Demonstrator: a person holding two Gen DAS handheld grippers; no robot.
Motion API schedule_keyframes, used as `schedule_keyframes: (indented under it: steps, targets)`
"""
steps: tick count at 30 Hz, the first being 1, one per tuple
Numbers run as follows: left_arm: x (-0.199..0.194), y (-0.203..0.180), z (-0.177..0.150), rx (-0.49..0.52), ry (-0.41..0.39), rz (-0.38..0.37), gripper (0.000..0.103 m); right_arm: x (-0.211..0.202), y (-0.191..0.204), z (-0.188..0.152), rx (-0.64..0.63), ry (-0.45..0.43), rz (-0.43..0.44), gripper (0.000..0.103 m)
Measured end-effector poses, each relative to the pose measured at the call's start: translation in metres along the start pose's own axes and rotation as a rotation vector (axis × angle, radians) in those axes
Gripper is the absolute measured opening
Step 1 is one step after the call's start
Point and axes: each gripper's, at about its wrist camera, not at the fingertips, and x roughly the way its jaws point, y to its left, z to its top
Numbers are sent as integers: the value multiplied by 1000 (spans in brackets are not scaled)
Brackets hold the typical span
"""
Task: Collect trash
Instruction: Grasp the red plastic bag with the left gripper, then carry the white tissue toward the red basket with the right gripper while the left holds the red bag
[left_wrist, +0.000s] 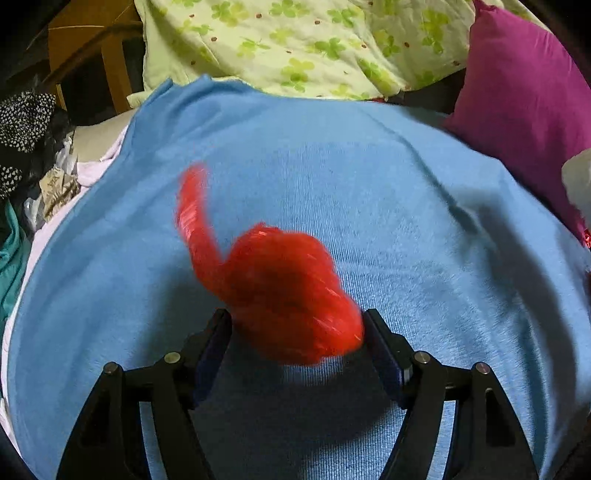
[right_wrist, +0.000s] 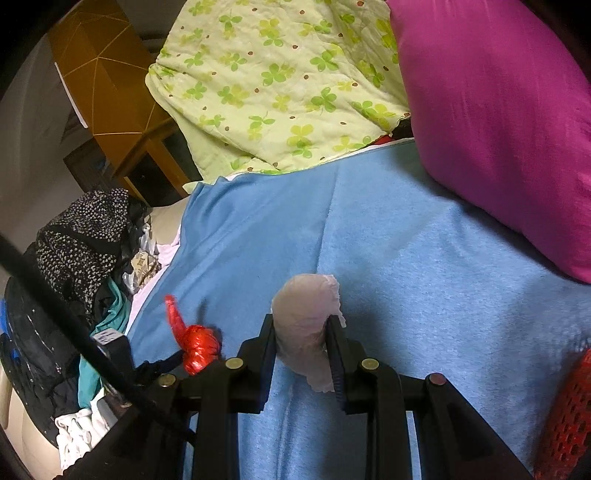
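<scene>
In the left wrist view, my left gripper (left_wrist: 297, 325) holds a crumpled red plastic bag (left_wrist: 284, 291) between its two fingers, above the blue blanket (left_wrist: 406, 206); the bag is motion-blurred and a red tail sticks up to the left. The same red bag (right_wrist: 197, 347) shows at lower left in the right wrist view. My right gripper (right_wrist: 301, 326) is shut on a crumpled pale tissue (right_wrist: 308, 325) above the blue blanket (right_wrist: 424, 258).
A magenta pillow (right_wrist: 498, 122) lies at the right and a green clover-print quilt (right_wrist: 277, 81) at the back. A pile of dark clothes (right_wrist: 74, 251) sits at the left edge. A red mesh basket (right_wrist: 570, 417) shows at lower right.
</scene>
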Motion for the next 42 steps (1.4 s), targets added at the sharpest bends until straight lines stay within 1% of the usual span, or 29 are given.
schedule_keyframes:
  steps: [2, 4, 5, 7, 9, 11, 16, 20, 29, 37, 42]
  targets:
    - [0, 0, 0, 1, -12, -3, 73, -1, 1, 0, -5, -1, -3, 28]
    - [1, 0, 0, 0, -17, -28, 62, -2, 2, 0, -10, -6, -3, 28]
    - [1, -2, -1, 1, -19, -45, 55, -3, 2, 0, -10, -8, -1, 28]
    - [0, -4, -2, 20, -29, -41, 51, -4, 2, 0, -8, -14, 3, 28]
    - [-1, -9, -3, 40, -39, -44, 45, -7, 1, 0, -7, -20, 5, 28]
    - [-3, -13, -4, 51, -45, -60, 43, -8, 0, 0, -5, -23, 4, 28]
    - [-13, -24, -4, 98, -74, -80, 42, -11, -2, 1, 0, -31, -1, 28]
    - [-29, -29, -3, 114, -119, -111, 42, -13, 0, 2, -3, -40, -3, 28]
    - [-50, -37, 1, 112, -180, -147, 42, -24, -4, 4, 3, -80, -10, 28]
    - [-65, -37, 0, 105, -206, -172, 42, -31, -13, 8, 21, -101, -18, 28]
    - [-68, -41, -2, 118, -211, -171, 42, -34, -11, 8, 15, -110, -20, 28]
